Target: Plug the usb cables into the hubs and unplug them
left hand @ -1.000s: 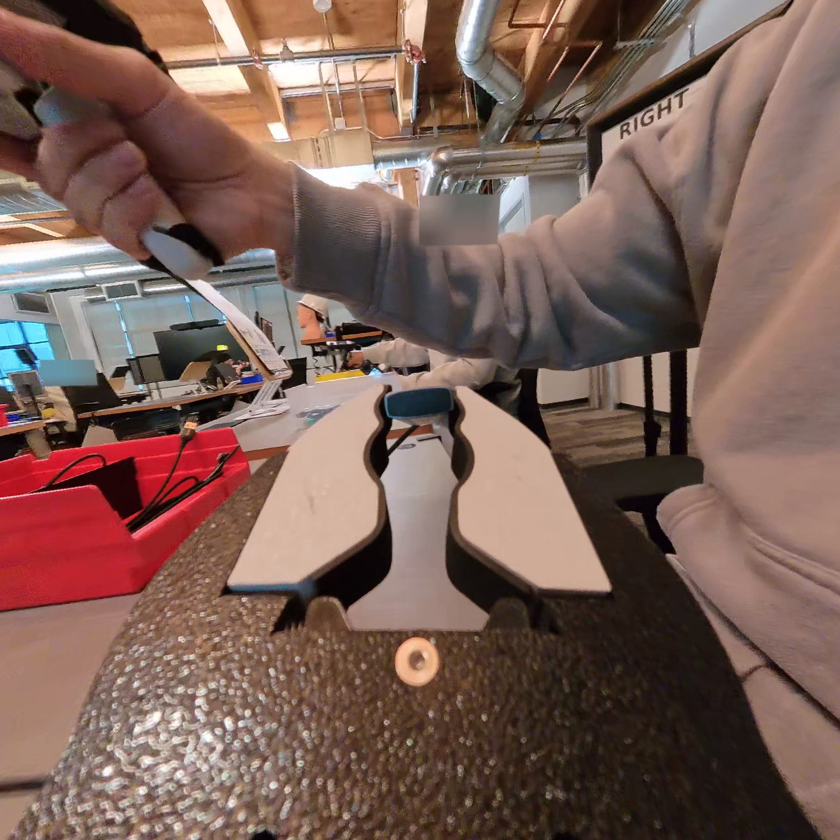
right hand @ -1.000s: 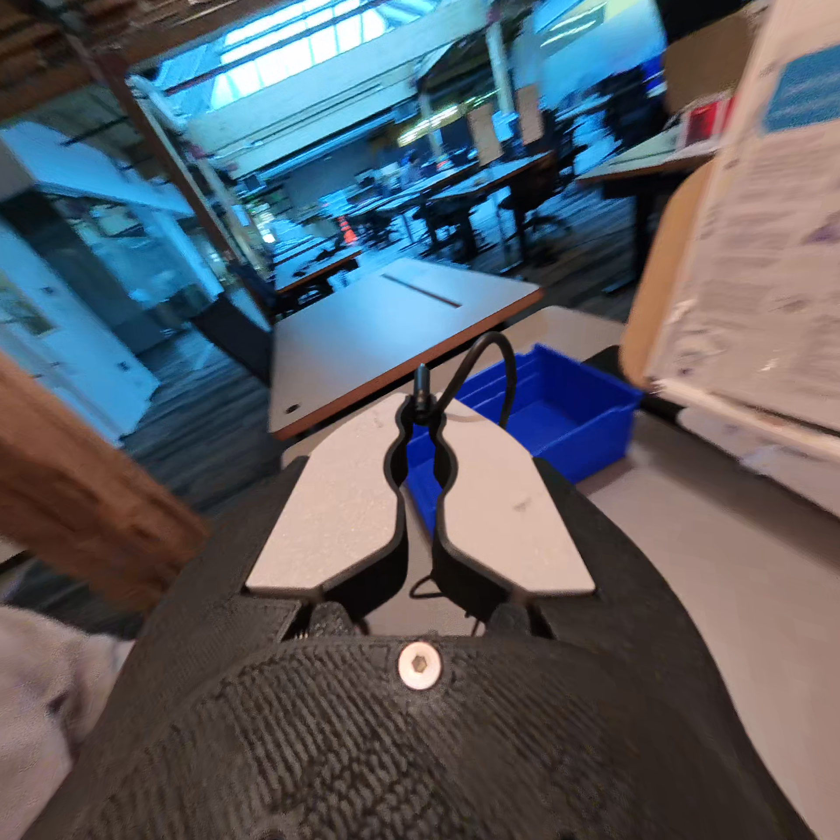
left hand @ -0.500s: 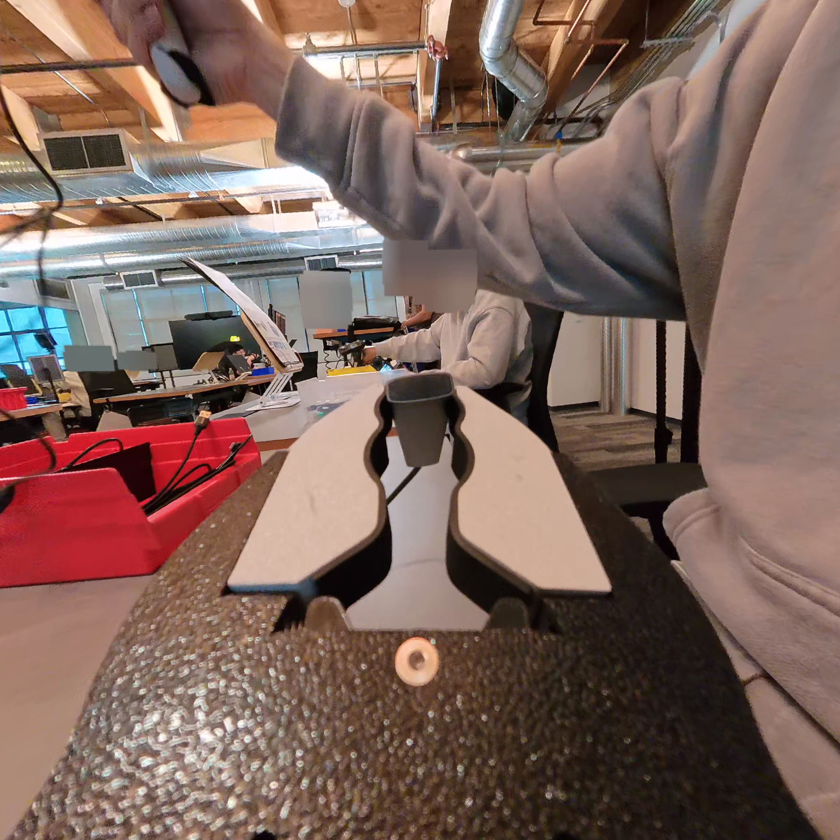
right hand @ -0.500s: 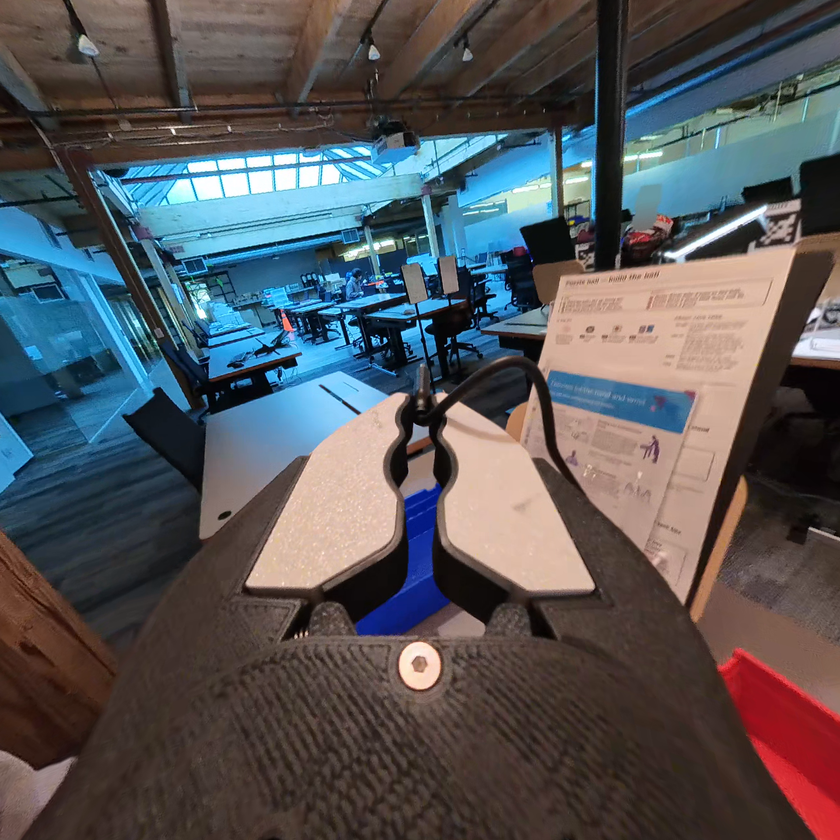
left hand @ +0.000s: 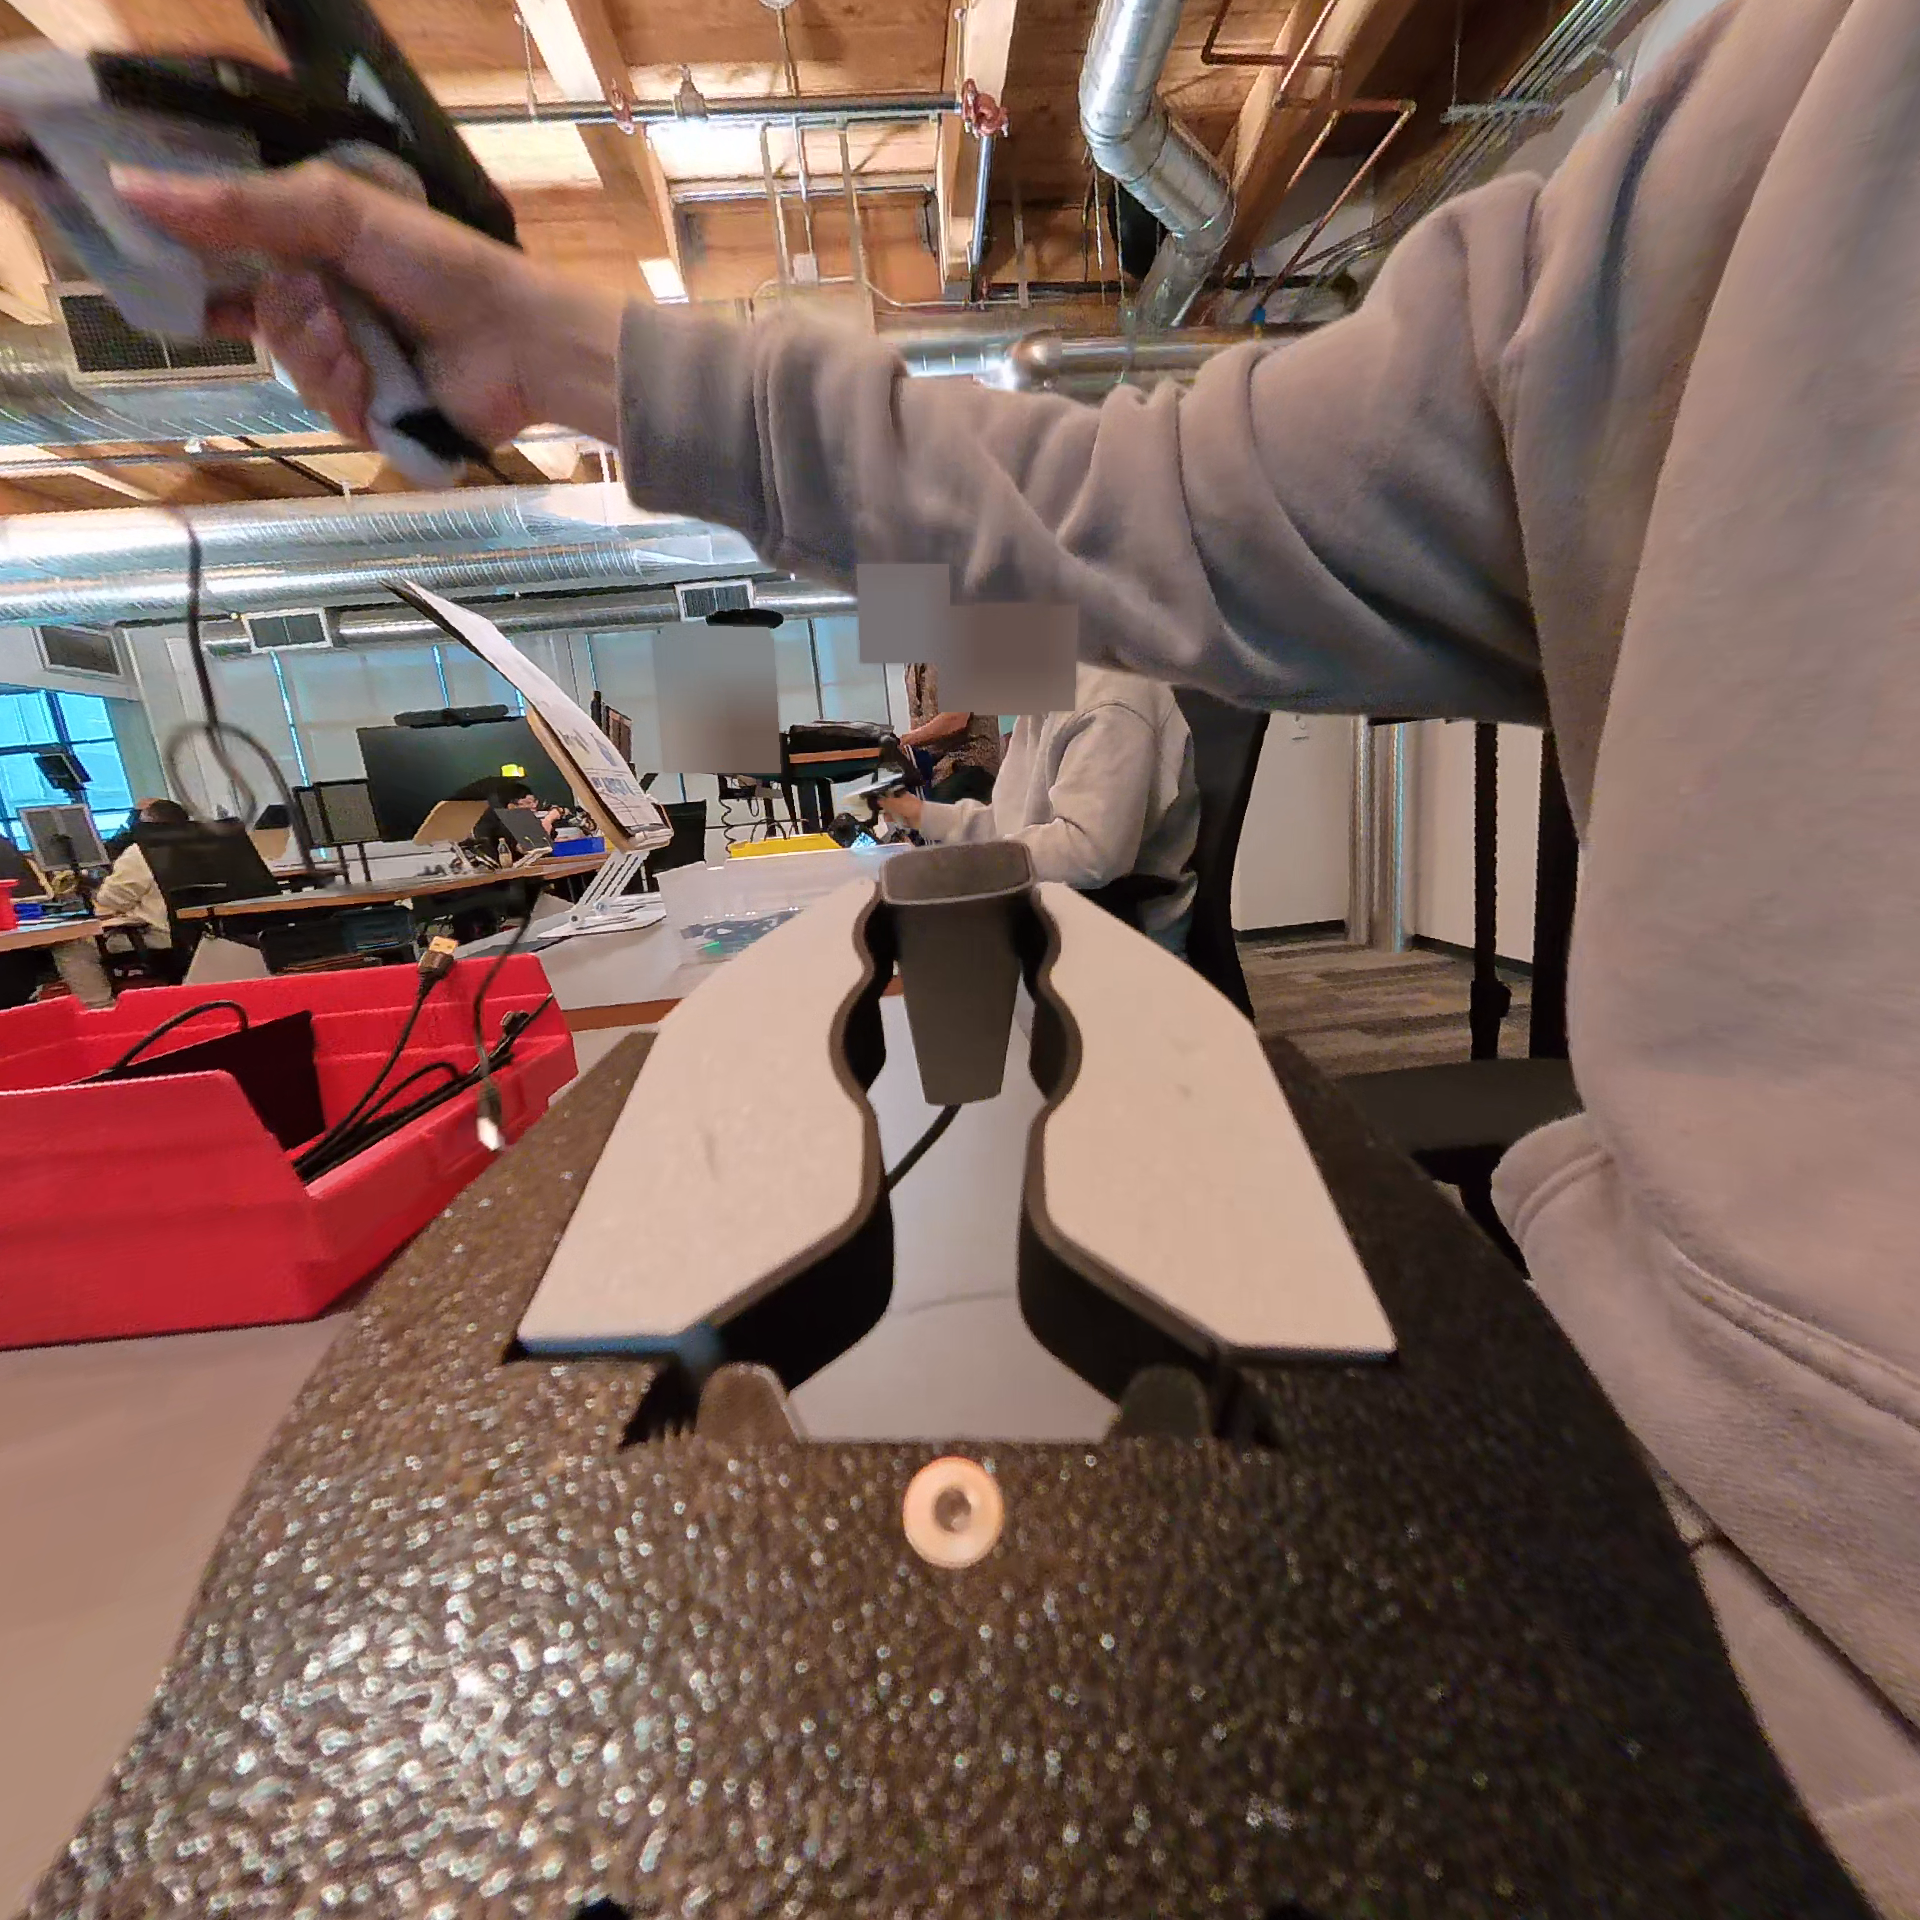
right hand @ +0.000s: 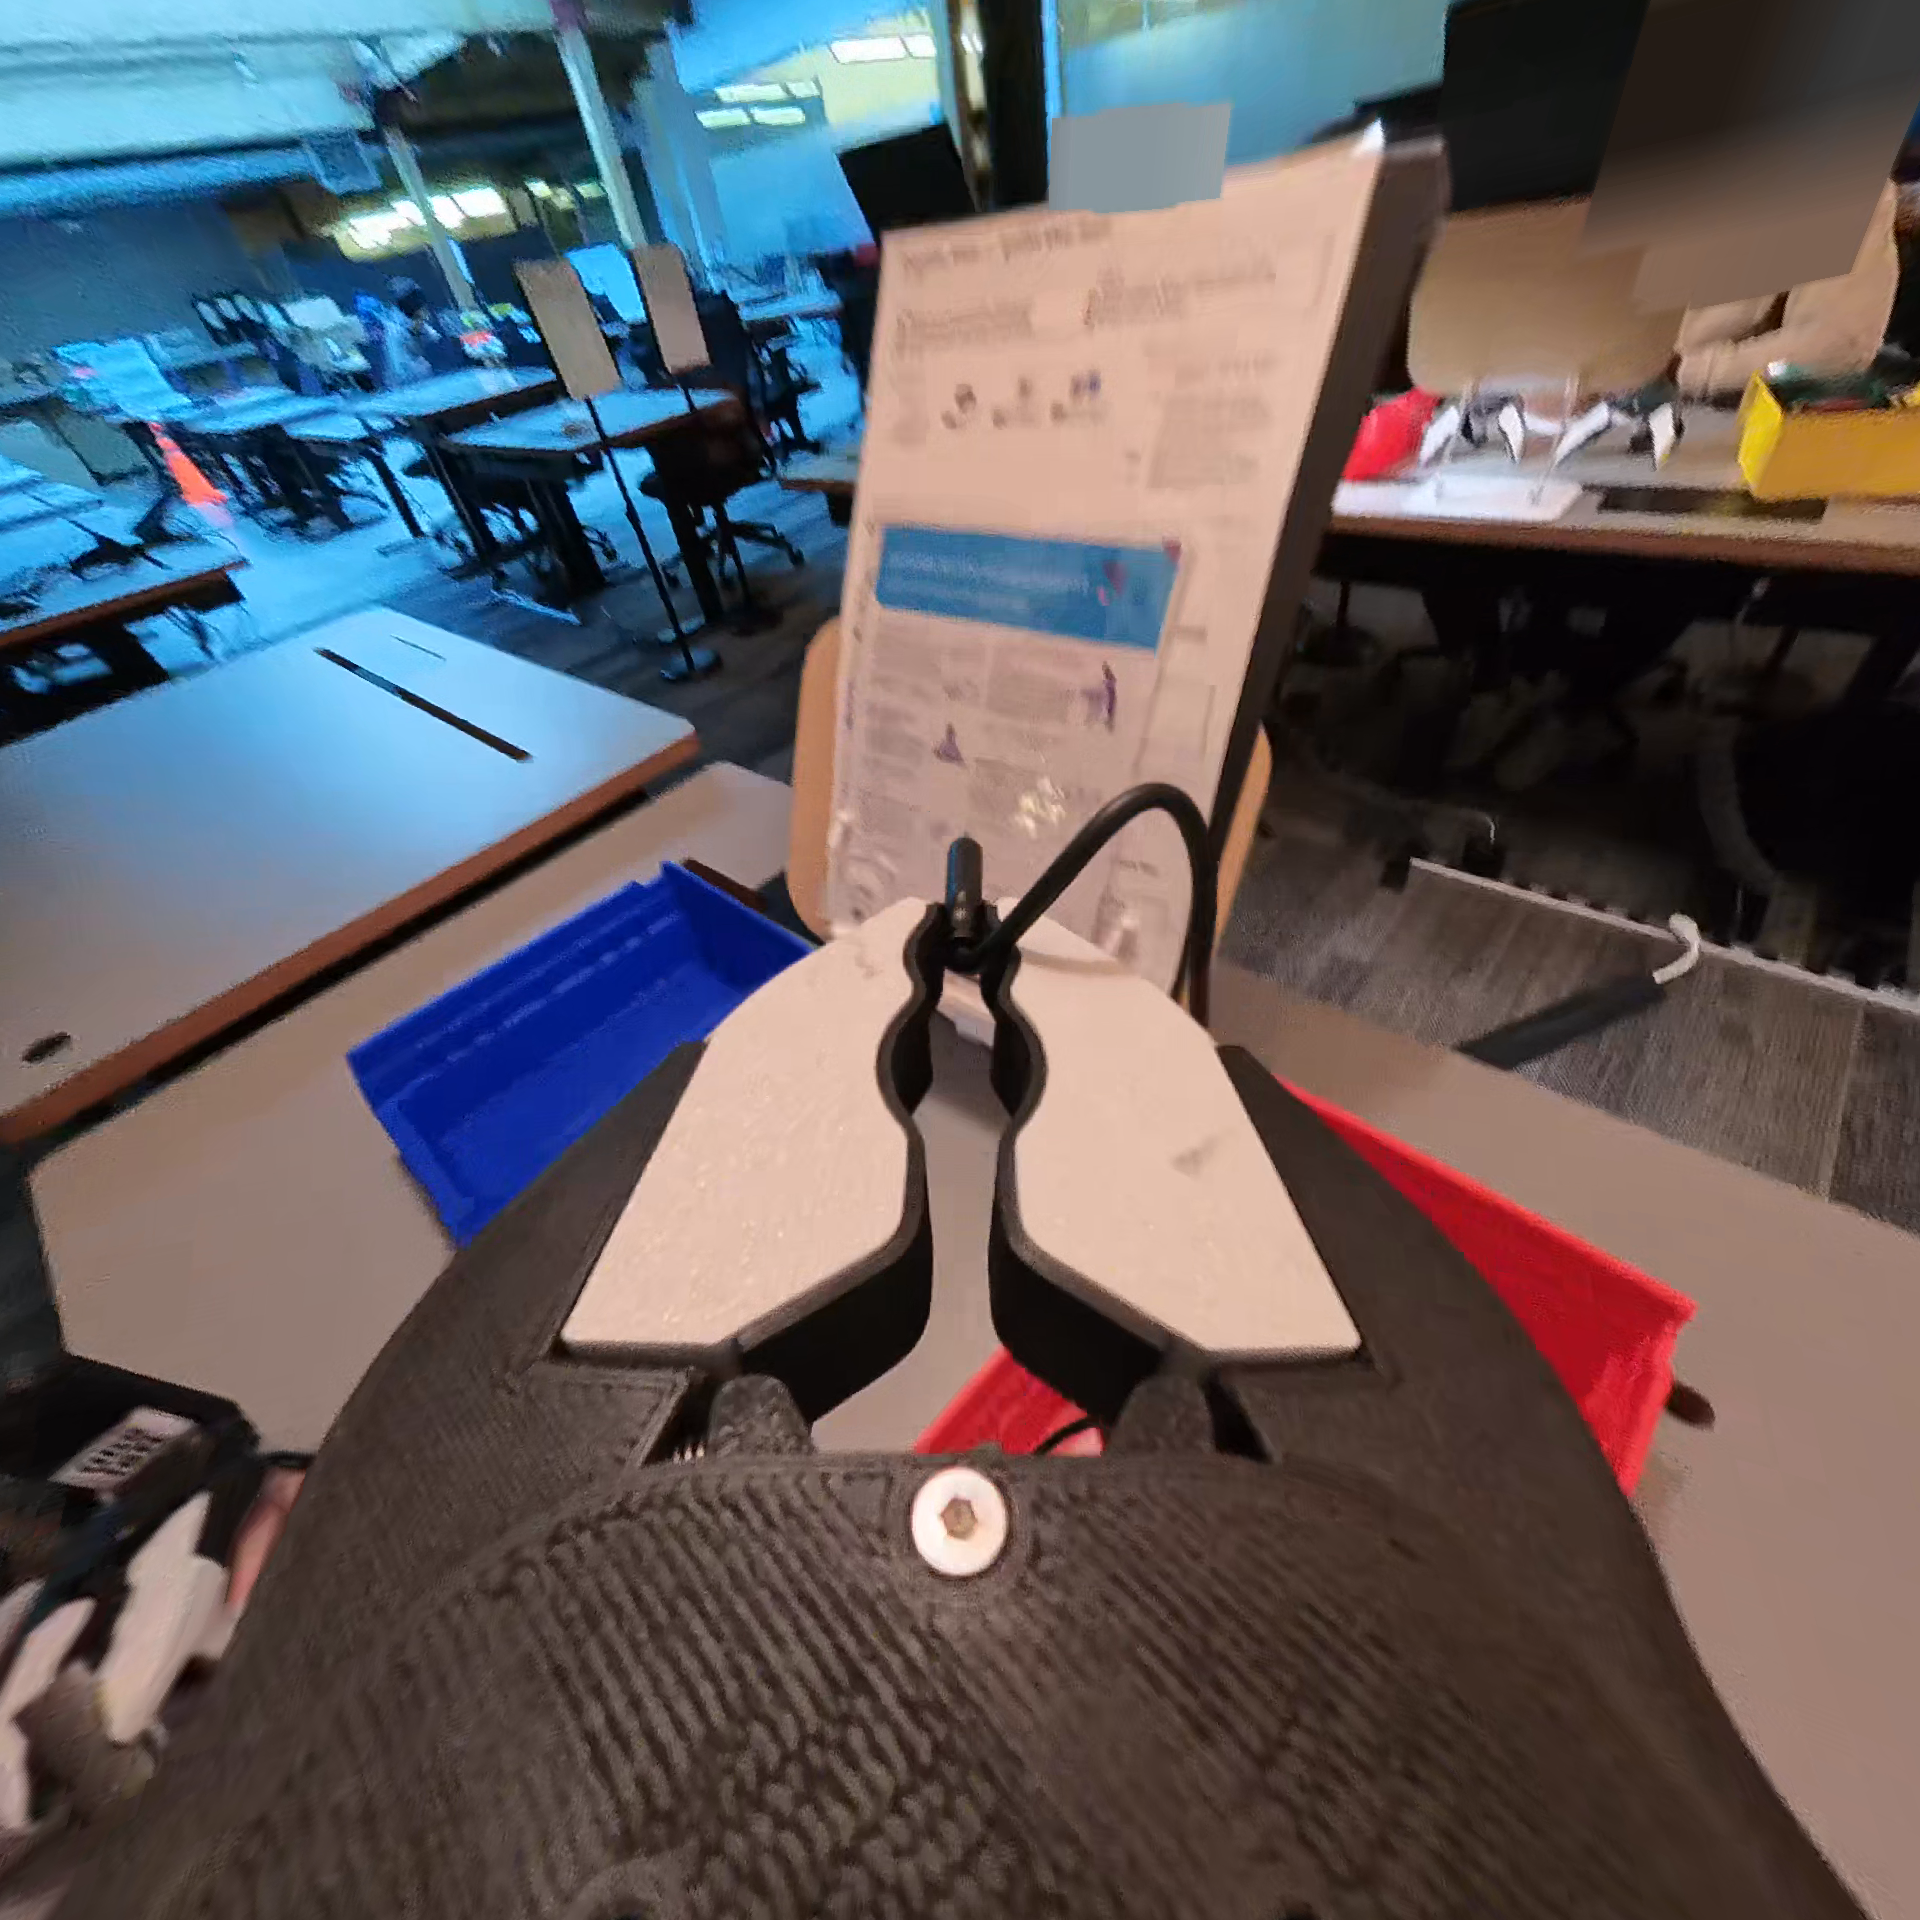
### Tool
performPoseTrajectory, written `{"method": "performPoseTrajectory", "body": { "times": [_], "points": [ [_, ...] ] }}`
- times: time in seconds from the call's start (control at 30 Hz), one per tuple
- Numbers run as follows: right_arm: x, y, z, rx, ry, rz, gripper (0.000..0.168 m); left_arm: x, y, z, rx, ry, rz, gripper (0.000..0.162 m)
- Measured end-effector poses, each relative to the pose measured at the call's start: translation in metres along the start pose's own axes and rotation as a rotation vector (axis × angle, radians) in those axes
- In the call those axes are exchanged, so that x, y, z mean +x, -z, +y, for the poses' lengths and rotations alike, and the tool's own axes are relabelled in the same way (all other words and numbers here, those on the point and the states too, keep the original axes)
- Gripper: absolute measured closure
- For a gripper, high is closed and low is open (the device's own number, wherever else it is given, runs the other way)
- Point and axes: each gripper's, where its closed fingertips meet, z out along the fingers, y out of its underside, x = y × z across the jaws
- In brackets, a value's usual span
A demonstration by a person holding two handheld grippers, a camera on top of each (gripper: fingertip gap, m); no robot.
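My left gripper is shut on a dark grey USB hub, held upright above the table with its thin lead trailing down between the fingers. My right gripper is shut on the black plug end of a USB cable, whose cord loops up and right, then drops behind the right finger. In the left wrist view the person's hand holds the right gripper's handle high at the upper left, and that cable hangs from it, blurred. The plug's metal tip is hidden.
A red bin with several black cables stands on the table at the left; it also shows in the right wrist view. An empty blue bin lies left of the fingers. A printed sheet on a stand rises behind. The person's grey sleeve crosses overhead. Tip to tip, the grippers are about 45 cm apart.
The right gripper has swung down from high above and now tilts toward the table and bins, still holding the cable. The left gripper with the hub has barely moved.
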Motion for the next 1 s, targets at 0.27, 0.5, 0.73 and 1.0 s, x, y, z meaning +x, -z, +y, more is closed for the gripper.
{"method": "performPoseTrajectory", "body": {
  "times": [0.27,0.5,0.73,1.0],
  "points": [
    [0.022,0.000,-0.004,0.043,0.004,0.057,0.162,0.001,-0.001,0.003,-0.012,0.013,0.011,0.139],
    [0.009,0.029,-0.087,0.184,0.080,0.079,0.162,-0.001,-0.002,0.002,-0.006,0.019,0.014,0.139],
    [0.016,0.023,-0.066,0.137,0.088,0.090,0.162,0.001,-0.003,0.004,-0.011,0.026,0.026,0.139],
    [0.025,-0.007,0.007,-0.024,0.066,0.048,0.162,0.000,-0.002,0.004,-0.010,0.032,0.024,0.139]
  ]
}}
